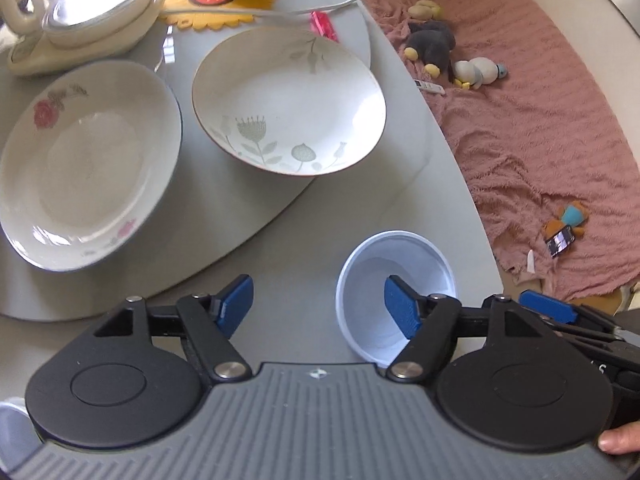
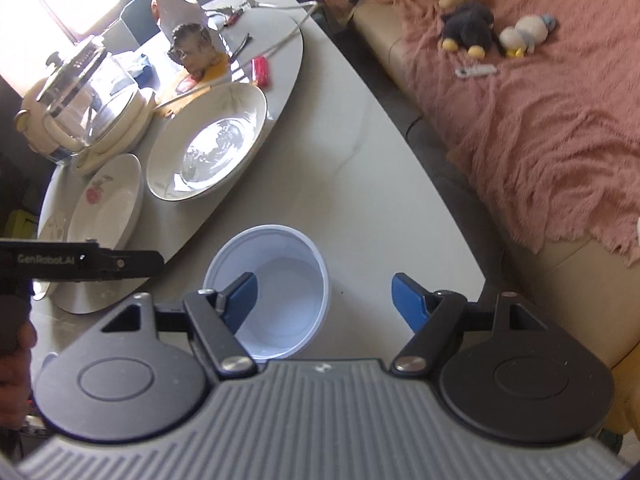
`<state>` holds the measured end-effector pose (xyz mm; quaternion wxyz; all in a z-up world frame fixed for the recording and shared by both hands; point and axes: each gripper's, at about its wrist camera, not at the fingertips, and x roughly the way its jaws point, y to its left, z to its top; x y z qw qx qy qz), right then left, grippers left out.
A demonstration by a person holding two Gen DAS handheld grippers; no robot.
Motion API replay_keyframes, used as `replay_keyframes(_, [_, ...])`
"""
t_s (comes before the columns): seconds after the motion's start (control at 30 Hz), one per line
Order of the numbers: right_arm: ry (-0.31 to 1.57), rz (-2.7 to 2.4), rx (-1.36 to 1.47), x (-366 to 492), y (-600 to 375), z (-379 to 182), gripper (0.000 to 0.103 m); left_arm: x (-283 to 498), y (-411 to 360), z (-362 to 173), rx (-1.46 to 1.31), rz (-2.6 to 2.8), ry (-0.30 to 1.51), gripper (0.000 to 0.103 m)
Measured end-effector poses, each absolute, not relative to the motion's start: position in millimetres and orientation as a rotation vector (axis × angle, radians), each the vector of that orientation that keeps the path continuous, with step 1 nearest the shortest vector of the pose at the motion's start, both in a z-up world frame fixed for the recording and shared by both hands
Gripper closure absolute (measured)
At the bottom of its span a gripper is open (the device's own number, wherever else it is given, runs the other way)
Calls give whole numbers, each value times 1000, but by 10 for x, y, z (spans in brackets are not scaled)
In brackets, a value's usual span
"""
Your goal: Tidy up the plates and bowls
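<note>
A small white plastic bowl (image 1: 394, 258) stands upright on the grey table (image 1: 448, 184) near its front edge. My left gripper (image 1: 320, 304) is open: its right fingertip (image 1: 402, 308) reaches inside the bowl and the other stays outside, with no pad pressing. My right gripper (image 2: 324, 302) is also open, astride the opposite wall of the same bowl (image 2: 288, 304). On the raised turntable (image 1: 224, 200) sit a rose-patterned plate (image 1: 88, 168) and a plate with grey flowers (image 1: 288, 100). Both plates show in the right wrist view, the flowered plate (image 2: 208, 140) and the rose plate (image 2: 108, 204).
A glass kettle on a cream base (image 1: 80, 12), a yellow mat (image 1: 224, 4), a figurine (image 2: 192, 48), a white cable (image 1: 320, 8) and a red object (image 1: 324, 26) crowd the turntable's far side. Right of the table, a sofa with a pink blanket (image 1: 540, 120) holds soft toys.
</note>
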<state>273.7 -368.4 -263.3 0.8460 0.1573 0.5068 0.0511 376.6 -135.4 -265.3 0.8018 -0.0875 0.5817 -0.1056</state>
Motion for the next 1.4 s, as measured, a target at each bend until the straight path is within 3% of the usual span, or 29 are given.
replay_keyframes(0.23, [1102,102,362,2873,-3731,-2750,32,3786,-1372,-2801,-337,-243,1284,31])
replay_keyframes(0.6, [1213,111,384,2929,-3718,-3021,43,3778,-1541,-3119,-337,-254,1356,60])
replay_keyframes(0.67, [1220,120,399,2931,-3732,-3049,47,3778,-1556,-3164,-332,-250,1364,66])
replay_keyframes(0.83, [1251,135,445,2964,-3761,-3127,67,3785,-1582,-3252,-340,-230,1376,80])
replay_keyframes(0.93, [1247,143,439,2969,-3737,-3137,72,3795,-1586,-3276,-338,-217,1373,87])
replay_keyframes(0.97, [1248,148,436,2972,-3730,-3141,73,3778,-1589,-3277,-336,-218,1371,94])
replay_keyframes(1.1, [1273,165,421,2986,-3704,-3144,85,3782,-1620,-3247,-333,-224,1359,96])
replay_keyframes(1.4, [1260,185,394,2944,-3691,-3008,86,3715,-1532,-3147,-353,-226,1348,96])
